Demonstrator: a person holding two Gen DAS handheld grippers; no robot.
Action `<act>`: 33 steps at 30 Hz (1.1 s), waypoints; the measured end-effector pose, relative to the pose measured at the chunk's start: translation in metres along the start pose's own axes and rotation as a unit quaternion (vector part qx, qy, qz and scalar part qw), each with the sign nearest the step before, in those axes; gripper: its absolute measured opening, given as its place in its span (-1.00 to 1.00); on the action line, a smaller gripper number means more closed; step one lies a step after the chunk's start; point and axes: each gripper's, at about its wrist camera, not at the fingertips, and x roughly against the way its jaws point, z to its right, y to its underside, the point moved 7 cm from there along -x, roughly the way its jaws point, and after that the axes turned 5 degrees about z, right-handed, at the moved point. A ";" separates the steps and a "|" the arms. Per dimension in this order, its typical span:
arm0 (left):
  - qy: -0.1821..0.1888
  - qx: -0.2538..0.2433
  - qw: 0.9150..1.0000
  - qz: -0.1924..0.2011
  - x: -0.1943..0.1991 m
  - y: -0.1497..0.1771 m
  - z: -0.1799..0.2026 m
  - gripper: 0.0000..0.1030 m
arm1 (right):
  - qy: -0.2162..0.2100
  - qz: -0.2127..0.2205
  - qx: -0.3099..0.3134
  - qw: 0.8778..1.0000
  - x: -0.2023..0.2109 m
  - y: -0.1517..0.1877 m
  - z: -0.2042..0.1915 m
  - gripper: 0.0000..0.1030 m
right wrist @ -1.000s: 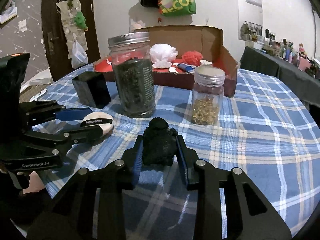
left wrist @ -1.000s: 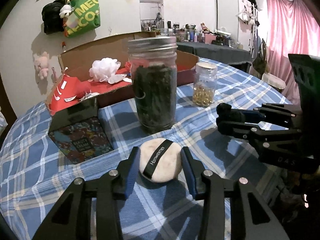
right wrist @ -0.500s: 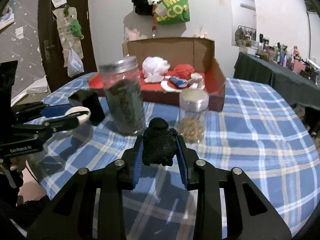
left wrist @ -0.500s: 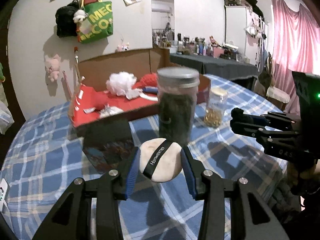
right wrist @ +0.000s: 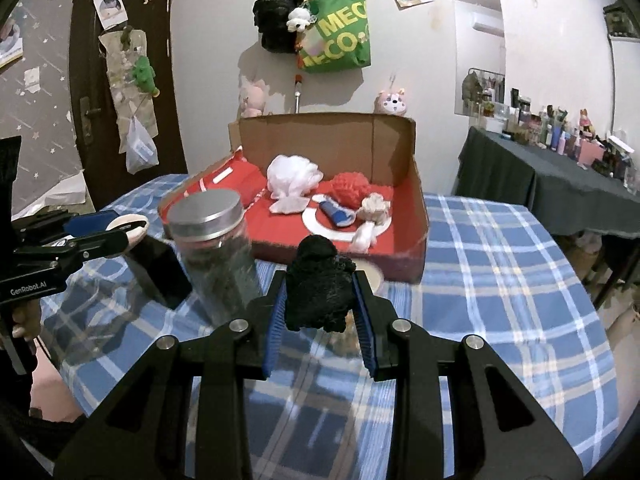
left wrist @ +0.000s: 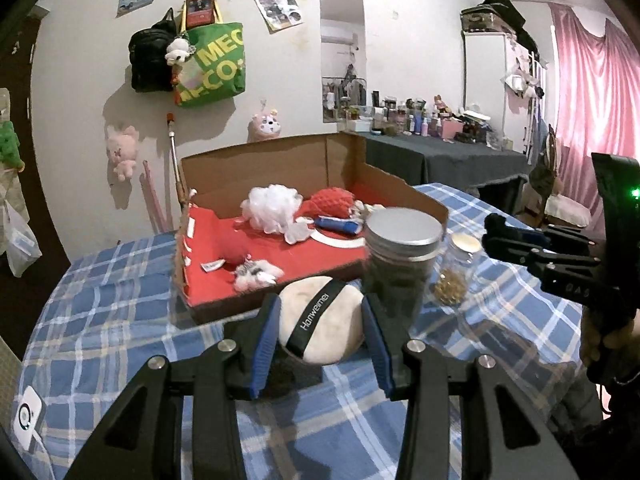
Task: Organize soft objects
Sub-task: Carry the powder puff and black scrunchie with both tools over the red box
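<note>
- Puff (left wrist: 319, 323) is squeezed in my left hand-held gripper (left wrist: 320, 334).
- My right hand-held gripper (right wrist: 320, 320) squeezes a black fuzzy toy (right wrist: 319, 285), above the worktop (right wrist: 500, 300).

A blue-and-white plaid tablecloth (right wrist: 500, 264) is seen under everything. The brown cardboard box (left wrist: 256, 168) is lined in red. A white mesh puff (left wrist: 272, 208) and a red knitted ball (left wrist: 332, 202) are seen inside. The cream powder puff (left wrist: 320, 328) is crossed by a black band; the sponge (right wrist: 318, 288) is black. A green tote bag (right wrist: 336, 36) is lettered in yellow.
</note>
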 end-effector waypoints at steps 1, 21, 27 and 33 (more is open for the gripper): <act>-0.001 0.001 1.000 0.001 -0.001 -0.003 -0.003 -0.14 | -0.001 0.001 0.000 1.000 -0.001 -0.002 0.001 -0.42; 0.063 -0.035 0.995 -0.067 -0.072 -0.044 -0.022 -0.14 | -0.110 -0.100 0.033 0.988 -0.093 -0.049 0.006 -0.42; 0.106 -0.049 0.987 -0.110 -0.113 -0.051 -0.024 -0.14 | -0.141 -0.154 0.042 0.977 -0.133 -0.052 0.004 -0.42; 0.139 -0.058 0.976 -0.156 -0.152 -0.049 -0.020 -0.14 | -0.172 -0.225 0.042 0.958 -0.175 -0.047 -0.001 -0.42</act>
